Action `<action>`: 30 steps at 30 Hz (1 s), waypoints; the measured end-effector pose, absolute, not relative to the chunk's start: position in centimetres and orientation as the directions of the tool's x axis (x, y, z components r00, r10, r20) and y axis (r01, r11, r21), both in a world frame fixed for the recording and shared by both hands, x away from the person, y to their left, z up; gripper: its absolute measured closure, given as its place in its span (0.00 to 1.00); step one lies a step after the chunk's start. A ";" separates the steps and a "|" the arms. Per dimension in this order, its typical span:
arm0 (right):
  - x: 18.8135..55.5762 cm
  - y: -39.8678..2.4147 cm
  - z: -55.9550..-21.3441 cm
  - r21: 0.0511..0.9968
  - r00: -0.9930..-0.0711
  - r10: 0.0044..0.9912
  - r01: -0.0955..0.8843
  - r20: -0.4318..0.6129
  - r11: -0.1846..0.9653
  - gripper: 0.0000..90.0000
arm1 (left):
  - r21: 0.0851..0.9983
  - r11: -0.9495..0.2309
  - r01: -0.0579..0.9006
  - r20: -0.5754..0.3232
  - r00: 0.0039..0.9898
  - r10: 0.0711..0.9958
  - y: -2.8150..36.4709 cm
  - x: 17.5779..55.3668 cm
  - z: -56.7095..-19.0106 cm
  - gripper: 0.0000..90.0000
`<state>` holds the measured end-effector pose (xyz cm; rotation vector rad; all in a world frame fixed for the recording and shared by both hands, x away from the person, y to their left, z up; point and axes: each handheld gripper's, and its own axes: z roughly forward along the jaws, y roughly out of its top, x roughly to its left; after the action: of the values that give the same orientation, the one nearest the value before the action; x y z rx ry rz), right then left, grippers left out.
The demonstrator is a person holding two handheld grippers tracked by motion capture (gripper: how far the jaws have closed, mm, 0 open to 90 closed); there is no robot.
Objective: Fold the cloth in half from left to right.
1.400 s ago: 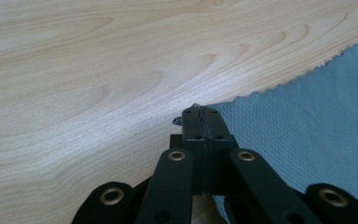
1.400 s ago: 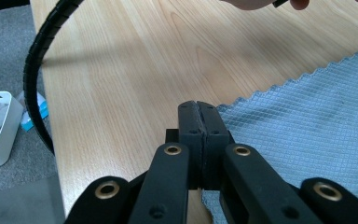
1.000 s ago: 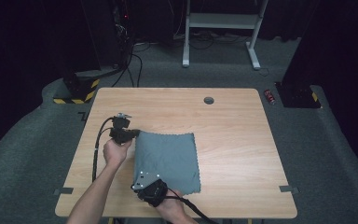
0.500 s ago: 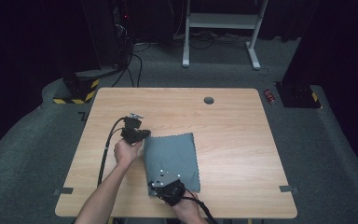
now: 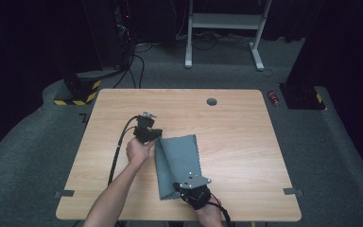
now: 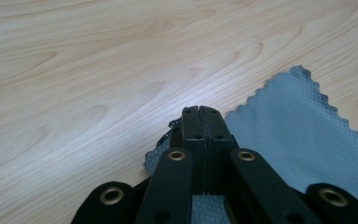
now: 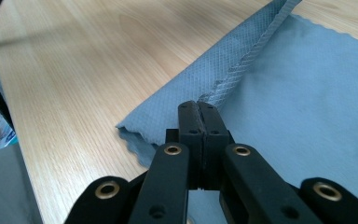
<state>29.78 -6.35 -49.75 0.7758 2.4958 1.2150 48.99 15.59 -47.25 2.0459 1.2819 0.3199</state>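
Pinching grey-blue cloth, zigzag-edged, left side folded over, both hand-held grippers clamped on corners

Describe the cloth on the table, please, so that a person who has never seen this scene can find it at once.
Look at the light wooden table, then at its near half, between the left gripper and the right gripper. There lies the cloth: grey-blue, thin, with zigzag-cut edges and a fine woven grid. Its left edge is lifted and folding over toward the right, pinched in both grippers' shut jaws.
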 end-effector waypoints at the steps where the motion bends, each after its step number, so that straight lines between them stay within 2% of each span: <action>1: 29.7 -6.7 -49.7 0.789 -0.821 0.571 0.354 0.004 0.503 1.00 | 0.668 -0.277 0.691 -0.147 0.488 0.860 15.1 49.1 -47.3 1.00; 15: 28.7 -11.0 -50.4 0.790 -0.767 0.642 0.406 0.021 0.459 1.00 | 0.674 -0.348 0.651 -0.143 0.577 0.804 8.6 50.2 -47.4 1.00; 30: 28.7 -13.8 -51.3 0.772 -0.717 0.696 0.466 0.043 0.433 1.00 | 0.656 -0.401 0.639 -0.127 0.618 0.776 4.8 51.0 -48.5 0.99</action>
<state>28.66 -13.85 -51.30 1.0039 2.4066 1.1631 51.00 4.83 -48.52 2.1591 1.1057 0.2594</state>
